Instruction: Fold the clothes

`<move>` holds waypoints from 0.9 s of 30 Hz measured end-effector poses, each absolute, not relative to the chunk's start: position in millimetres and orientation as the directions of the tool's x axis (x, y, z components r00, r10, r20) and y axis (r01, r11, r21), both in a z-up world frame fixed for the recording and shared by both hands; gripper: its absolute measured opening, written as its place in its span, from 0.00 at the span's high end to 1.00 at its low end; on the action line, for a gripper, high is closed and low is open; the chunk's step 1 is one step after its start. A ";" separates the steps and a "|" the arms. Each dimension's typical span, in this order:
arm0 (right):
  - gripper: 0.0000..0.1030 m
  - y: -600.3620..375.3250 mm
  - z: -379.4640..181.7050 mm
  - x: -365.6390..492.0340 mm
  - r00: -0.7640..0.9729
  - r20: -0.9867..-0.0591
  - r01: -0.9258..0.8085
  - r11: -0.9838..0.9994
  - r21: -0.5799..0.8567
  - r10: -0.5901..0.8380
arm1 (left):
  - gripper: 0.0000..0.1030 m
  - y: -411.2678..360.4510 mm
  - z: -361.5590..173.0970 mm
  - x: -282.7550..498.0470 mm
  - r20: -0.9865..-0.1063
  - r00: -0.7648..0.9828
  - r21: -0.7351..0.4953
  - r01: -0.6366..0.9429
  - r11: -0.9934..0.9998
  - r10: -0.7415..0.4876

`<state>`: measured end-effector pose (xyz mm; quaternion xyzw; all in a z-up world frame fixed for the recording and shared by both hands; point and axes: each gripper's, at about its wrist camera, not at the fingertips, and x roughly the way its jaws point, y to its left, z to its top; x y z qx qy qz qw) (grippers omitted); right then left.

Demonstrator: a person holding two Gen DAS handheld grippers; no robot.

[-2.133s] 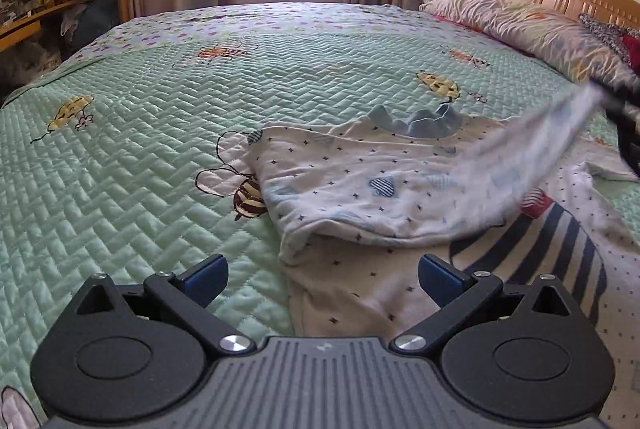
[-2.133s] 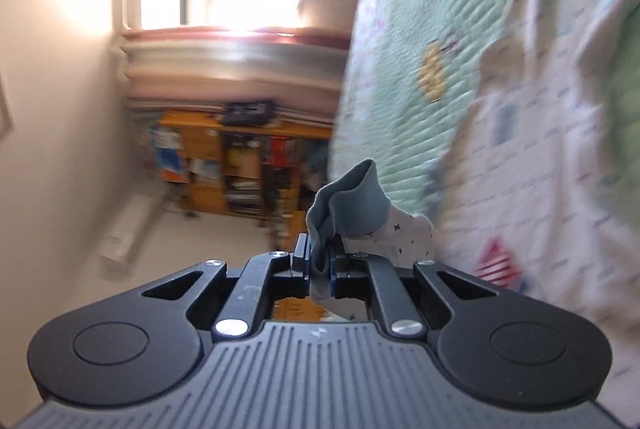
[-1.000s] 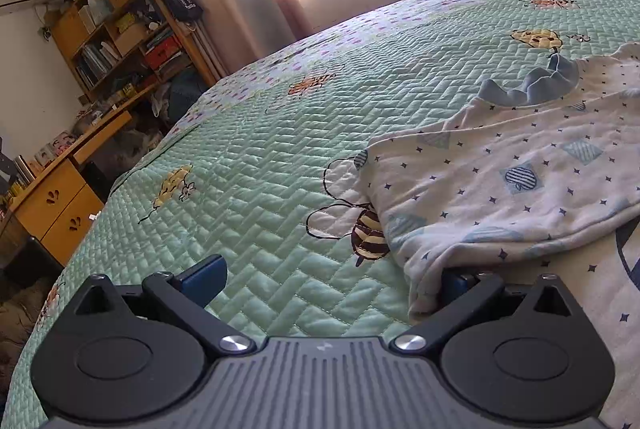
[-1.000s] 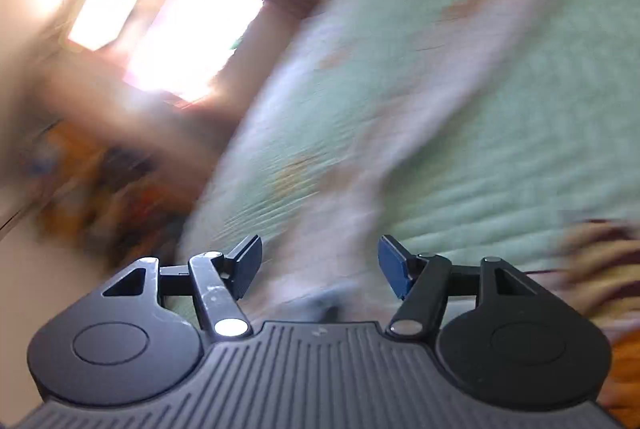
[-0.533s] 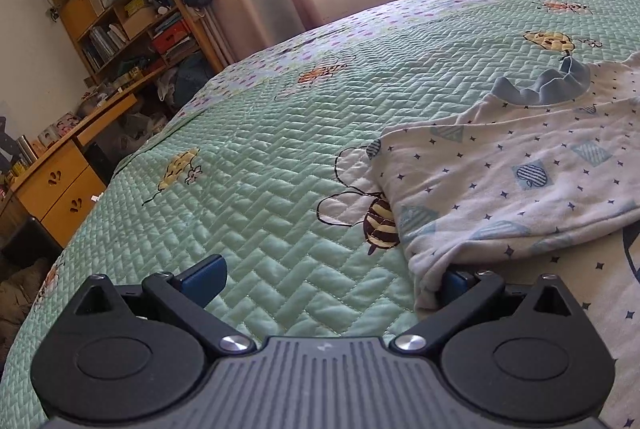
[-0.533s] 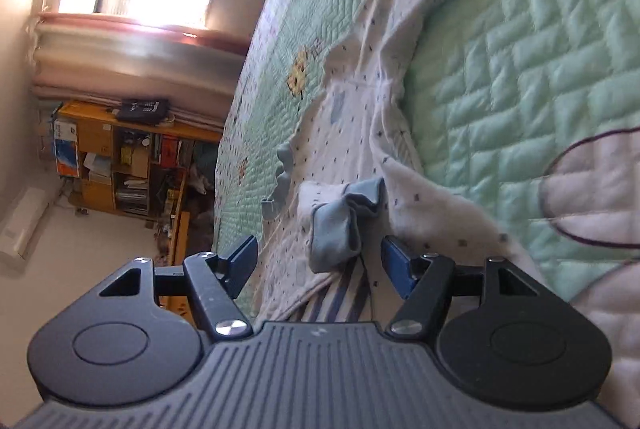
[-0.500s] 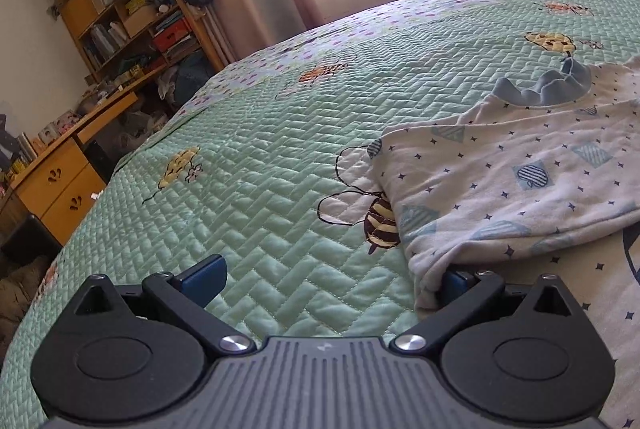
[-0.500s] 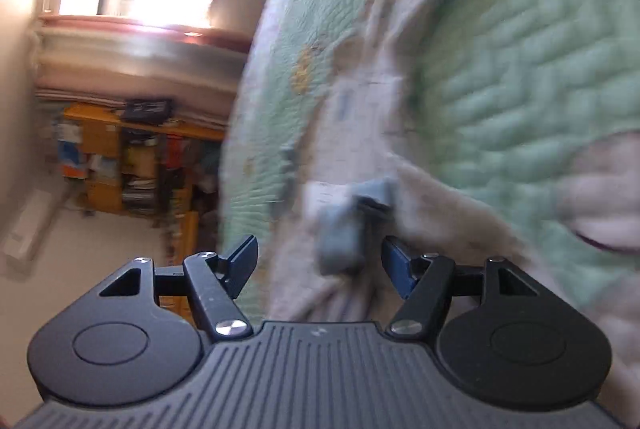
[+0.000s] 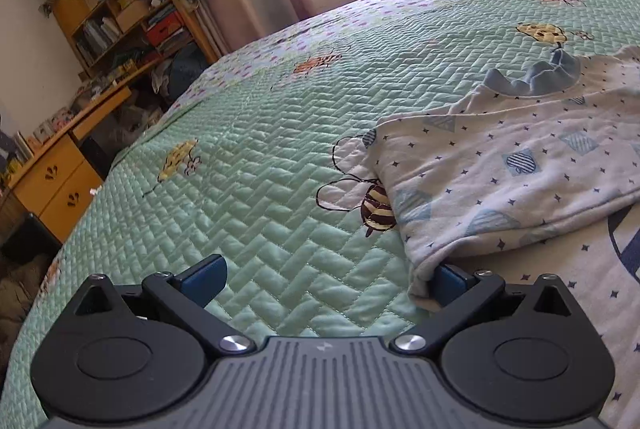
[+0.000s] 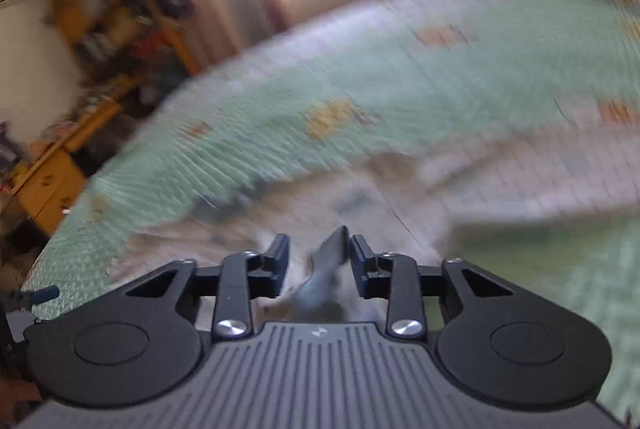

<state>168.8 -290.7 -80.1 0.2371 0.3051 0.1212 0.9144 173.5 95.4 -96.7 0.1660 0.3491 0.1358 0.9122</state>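
Left gripper (image 9: 326, 275) low over the green quilted bedspread (image 9: 256, 157), fingers spread wide; its right finger (image 9: 450, 279) tucked under the folded edge of the white patterned shirt (image 9: 512, 173), left finger on bare quilt; shirt lies on the bed's right part, blue collar (image 9: 532, 77) on the far side; right gripper (image 10: 319, 255) view heavily blurred, fingers partly apart with a blue-grey cuff (image 10: 326, 261) between them, not pinched; bookshelf (image 9: 120, 9) beyond.
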 end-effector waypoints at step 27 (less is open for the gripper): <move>0.61 -141.4 -146.7 236.7 0.477 -0.355 -0.351 0.545 0.761 0.804 | 0.01 166.1 -72.5 178.9 -0.802 0.595 -0.009 -0.100 0.995 0.053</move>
